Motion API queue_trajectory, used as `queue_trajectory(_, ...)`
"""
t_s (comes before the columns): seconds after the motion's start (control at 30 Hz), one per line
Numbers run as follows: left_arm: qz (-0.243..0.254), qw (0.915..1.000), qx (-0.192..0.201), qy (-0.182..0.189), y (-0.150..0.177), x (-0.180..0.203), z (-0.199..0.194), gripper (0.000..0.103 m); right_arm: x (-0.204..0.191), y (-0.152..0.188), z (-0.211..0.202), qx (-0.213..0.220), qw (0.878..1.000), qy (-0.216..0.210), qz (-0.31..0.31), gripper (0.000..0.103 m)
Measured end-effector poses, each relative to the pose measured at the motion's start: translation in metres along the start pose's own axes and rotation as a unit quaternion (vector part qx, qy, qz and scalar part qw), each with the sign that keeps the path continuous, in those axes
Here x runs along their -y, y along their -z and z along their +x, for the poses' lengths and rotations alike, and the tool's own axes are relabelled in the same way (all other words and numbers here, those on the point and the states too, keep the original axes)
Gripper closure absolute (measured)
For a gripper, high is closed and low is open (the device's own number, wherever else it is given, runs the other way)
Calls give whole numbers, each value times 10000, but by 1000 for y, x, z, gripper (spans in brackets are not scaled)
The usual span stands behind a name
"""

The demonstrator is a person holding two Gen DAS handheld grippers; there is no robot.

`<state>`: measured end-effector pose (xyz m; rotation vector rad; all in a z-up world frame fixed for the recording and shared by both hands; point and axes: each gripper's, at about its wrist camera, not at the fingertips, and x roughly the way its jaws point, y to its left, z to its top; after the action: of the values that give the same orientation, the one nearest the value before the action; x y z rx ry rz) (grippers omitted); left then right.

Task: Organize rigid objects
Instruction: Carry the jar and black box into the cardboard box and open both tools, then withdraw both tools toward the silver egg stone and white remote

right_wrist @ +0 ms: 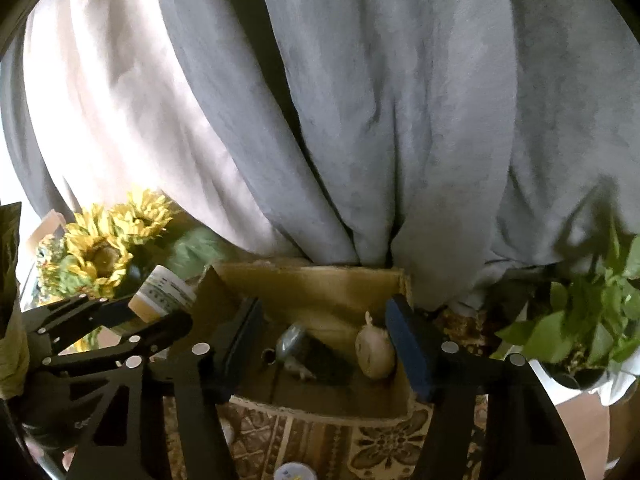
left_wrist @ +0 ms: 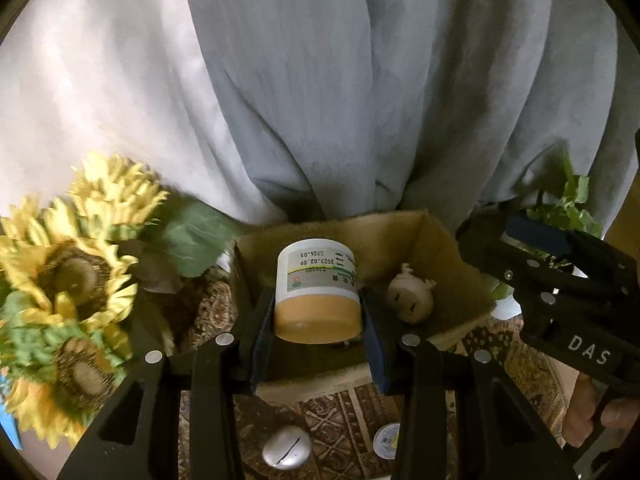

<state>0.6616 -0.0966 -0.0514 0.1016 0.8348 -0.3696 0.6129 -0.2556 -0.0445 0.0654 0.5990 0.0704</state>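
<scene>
Left gripper (left_wrist: 318, 312) clamps one white plastic jar with a tan lid (left_wrist: 318, 294), held above the open cardboard box (left_wrist: 436, 236). Right gripper (right_wrist: 326, 340) hangs wide open, empty, over that box. Risk: the dropped jar hits the one beige figurine (left_wrist: 412, 296) inside. One grey item (right_wrist: 292, 342) also inside.

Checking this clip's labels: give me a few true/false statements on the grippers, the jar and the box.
1. The left gripper is shut on the jar. True.
2. The right gripper holds the figurine. False: its jaws are open, and the figurine sits in the box.
3. The jar's cap is orange. True.
4. The box is plastic. False: it is cardboard.
5. Sunflowers stand left of the box. True.
</scene>
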Motion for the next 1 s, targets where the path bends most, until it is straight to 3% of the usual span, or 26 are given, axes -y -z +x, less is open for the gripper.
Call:
queue_trajectory(0.17, 73, 9995, -305, -48, -5, 3, 23, 58, 5, 1, 16, -172, 9997, 167, 42, 38)
queue_trajectory(0.3, 95, 9995, -282, -119, -4, 3, 24, 54, 6, 3, 22, -247, 9994, 238, 60, 38)
queue_trajectory(0.43, 93, 9995, -126, -265, 6, 1, 11, 51, 7, 7, 21, -276, 9992, 265, 114, 38)
queue_trajectory(0.6, 112, 9985, 162, -513, 21, -3, -12, 40, 0, 15, 8, -158, 9995, 268, 54, 36)
queue_trajectory(0.77, 138, 9959, 440, -782, 40, -7, -40, 30, -10, 23, -6, -82, 9996, 269, 59, 28)
queue_trajectory(1.0, 50, 9943, 633, -862, 66, -13, -63, 16, -24, 39, -25, 21, 9996, 295, 42, 19)
